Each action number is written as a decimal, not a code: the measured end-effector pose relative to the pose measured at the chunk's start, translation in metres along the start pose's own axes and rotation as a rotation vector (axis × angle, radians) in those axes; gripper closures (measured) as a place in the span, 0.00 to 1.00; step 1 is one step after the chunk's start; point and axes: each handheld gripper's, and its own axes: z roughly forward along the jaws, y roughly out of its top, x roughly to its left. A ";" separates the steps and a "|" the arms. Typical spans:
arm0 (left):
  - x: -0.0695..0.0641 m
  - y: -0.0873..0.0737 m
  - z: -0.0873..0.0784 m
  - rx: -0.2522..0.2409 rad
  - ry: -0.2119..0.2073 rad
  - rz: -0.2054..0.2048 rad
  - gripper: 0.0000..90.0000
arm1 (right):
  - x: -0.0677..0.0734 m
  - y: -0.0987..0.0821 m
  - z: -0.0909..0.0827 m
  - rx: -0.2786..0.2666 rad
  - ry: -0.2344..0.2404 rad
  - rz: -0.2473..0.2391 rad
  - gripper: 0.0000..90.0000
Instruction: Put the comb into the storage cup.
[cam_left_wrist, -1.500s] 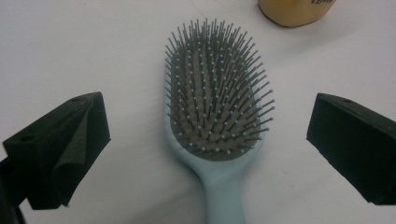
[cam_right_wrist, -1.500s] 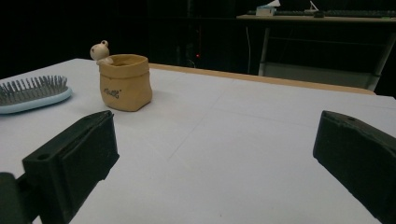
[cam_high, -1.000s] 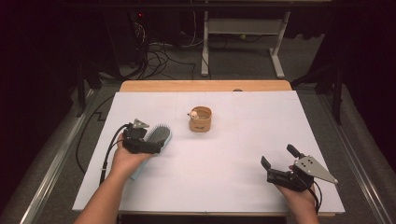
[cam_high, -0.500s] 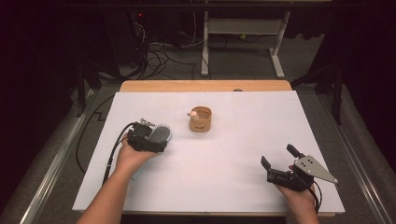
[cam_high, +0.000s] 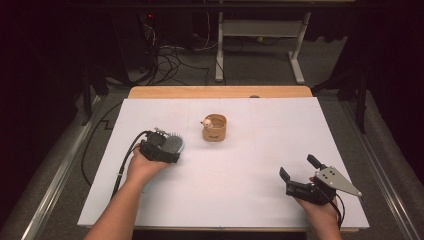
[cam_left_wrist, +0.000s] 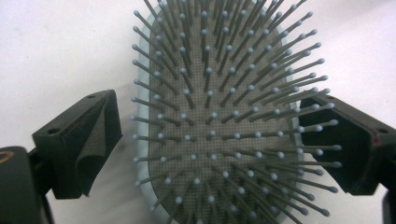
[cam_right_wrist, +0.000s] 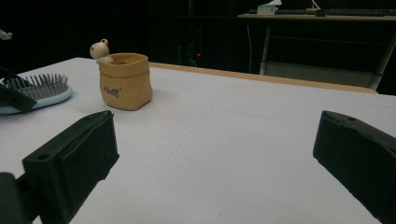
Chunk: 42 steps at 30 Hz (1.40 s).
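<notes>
Left gripper view has the pale-blue paddle hairbrush with a grey pad and ball-tipped grey bristles (cam_left_wrist: 219, 121) lying bristles-up on the white table cover (cam_left_wrist: 56, 46), sitting between my left gripper (cam_left_wrist: 210, 144) jaws. Jaws are spread: the left one stands clear of the brush edge, the right one sits among the outer bristle tips, and I can't tell if it touches the frame. From the high view the brush (cam_high: 173, 144) is on the left half of the table, partly under my left gripper (cam_high: 161, 150), with the black cable (cam_high: 126, 162) trailing back past my wrist. Near the table's middle, apart from the brush, stands a tan sack-shaped ceramic pot with a small cream figure on its rim (cam_high: 214, 128); it is upright in the right gripper view (cam_right_wrist: 124, 80). My right gripper (cam_high: 295, 176) is at the front right, well apart from both, jaws wide open with nothing between them but bare cover (cam_right_wrist: 219, 154).
</notes>
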 end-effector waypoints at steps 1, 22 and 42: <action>0.000 0.000 0.000 0.006 -0.002 0.002 0.10 | 0.000 0.000 0.000 0.000 0.000 0.001 0.01; -0.001 0.000 0.002 0.009 -0.024 0.048 0.20 | 0.000 0.000 0.000 -0.002 0.002 -0.005 0.01; -0.002 0.005 0.001 0.043 -0.020 0.015 0.22 | 0.000 0.000 0.000 -0.001 0.004 -0.001 0.01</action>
